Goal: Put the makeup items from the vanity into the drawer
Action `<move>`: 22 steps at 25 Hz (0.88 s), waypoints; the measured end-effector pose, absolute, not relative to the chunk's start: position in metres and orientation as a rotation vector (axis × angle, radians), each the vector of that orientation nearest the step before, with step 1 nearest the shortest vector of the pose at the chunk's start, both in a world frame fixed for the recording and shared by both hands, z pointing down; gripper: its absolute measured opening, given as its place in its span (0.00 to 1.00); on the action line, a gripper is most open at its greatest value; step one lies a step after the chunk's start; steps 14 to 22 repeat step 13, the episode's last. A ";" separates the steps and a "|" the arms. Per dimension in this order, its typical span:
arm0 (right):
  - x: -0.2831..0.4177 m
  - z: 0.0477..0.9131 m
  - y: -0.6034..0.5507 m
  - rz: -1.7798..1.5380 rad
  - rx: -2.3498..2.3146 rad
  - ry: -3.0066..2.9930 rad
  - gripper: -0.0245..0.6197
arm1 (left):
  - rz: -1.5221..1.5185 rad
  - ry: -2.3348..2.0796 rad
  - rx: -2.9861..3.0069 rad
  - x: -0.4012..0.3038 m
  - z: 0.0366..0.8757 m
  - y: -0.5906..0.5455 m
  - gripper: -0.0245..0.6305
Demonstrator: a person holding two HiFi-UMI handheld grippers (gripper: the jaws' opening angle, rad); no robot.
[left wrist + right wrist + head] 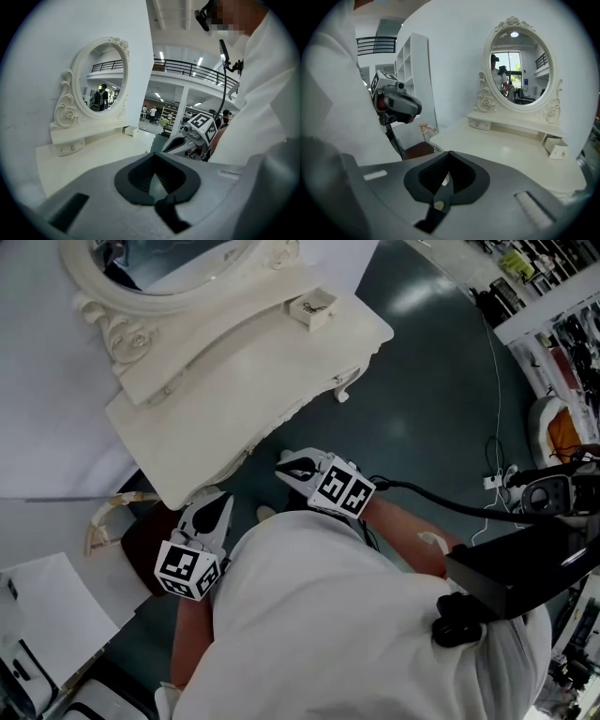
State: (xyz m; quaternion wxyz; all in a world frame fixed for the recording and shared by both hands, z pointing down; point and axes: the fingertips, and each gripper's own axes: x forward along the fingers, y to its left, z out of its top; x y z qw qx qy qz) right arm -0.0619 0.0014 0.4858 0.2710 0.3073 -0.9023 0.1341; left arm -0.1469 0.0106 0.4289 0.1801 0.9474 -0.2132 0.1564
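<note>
1. The left gripper (214, 509) and right gripper (298, 468) are held at the near edge of the vanity (234, 418), both closed on nothing.
2. No makeup is seen on top. Only a small white box (312, 307) stands far right, beside the mirror (98, 282).
3. No open drawer is seen. If the box is meant, its sides should be gripped squarely.
4. A chair (141, 545) crowds the near left.
</note>
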 end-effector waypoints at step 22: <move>-0.045 0.491 0.006 0.364 0.840 -2.438 0.04 | 0.470 -0.591 2.673 -0.129 0.434 0.015 0.04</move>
